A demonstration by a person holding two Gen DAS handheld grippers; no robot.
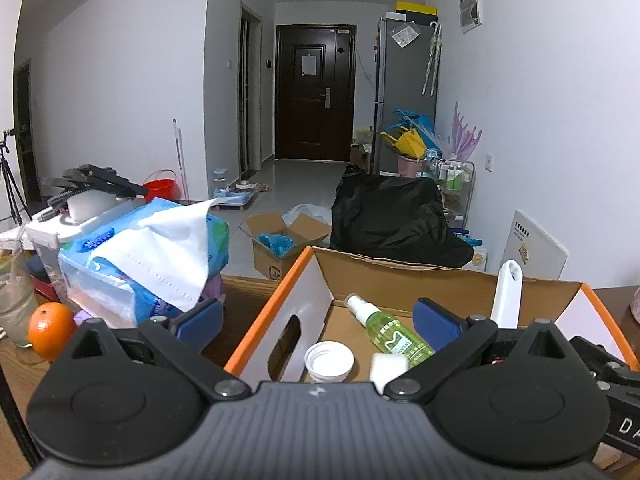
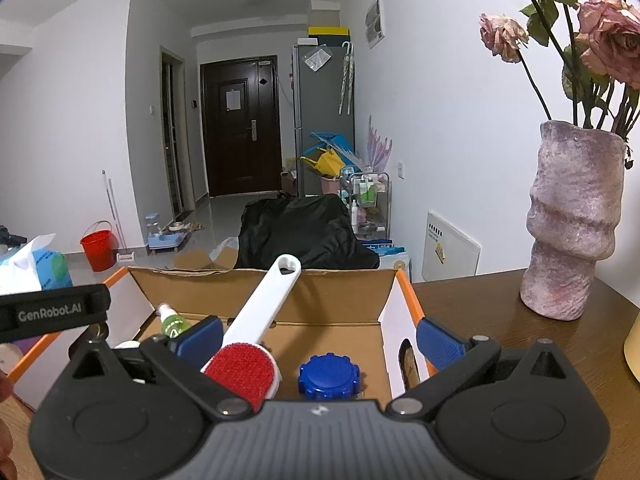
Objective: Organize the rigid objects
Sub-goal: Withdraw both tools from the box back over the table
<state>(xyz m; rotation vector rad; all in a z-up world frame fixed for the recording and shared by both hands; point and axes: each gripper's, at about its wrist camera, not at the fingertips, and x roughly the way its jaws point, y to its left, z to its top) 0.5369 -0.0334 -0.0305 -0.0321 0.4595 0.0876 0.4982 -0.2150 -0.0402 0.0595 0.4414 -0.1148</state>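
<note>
Blue pads face each other across a wide gap on both of our grippers, and nothing sits between either pair: the left gripper [image 1: 318, 318] and the right gripper [image 2: 319, 338] both have their jaws spread and empty. Both hover over the near edge of the cardboard box [image 1: 276, 300] with the orange rim. Inside it, below our left jaws, lie a green spray bottle [image 1: 386, 330] on its side, a white cap [image 1: 329, 361] and a white block [image 1: 387, 368]. Below our right jaws a lint brush [image 2: 256, 344] with a red face leans with its white handle up against the far wall, just beside a blue lid [image 2: 328, 376]. Outside the box, on the wooden tabletop [image 2: 500, 320], we see a tissue pack [image 1: 152, 256] and an orange [image 1: 51, 330] to the left and a pink vase [image 2: 572, 220] of wilted roses to the right.
</note>
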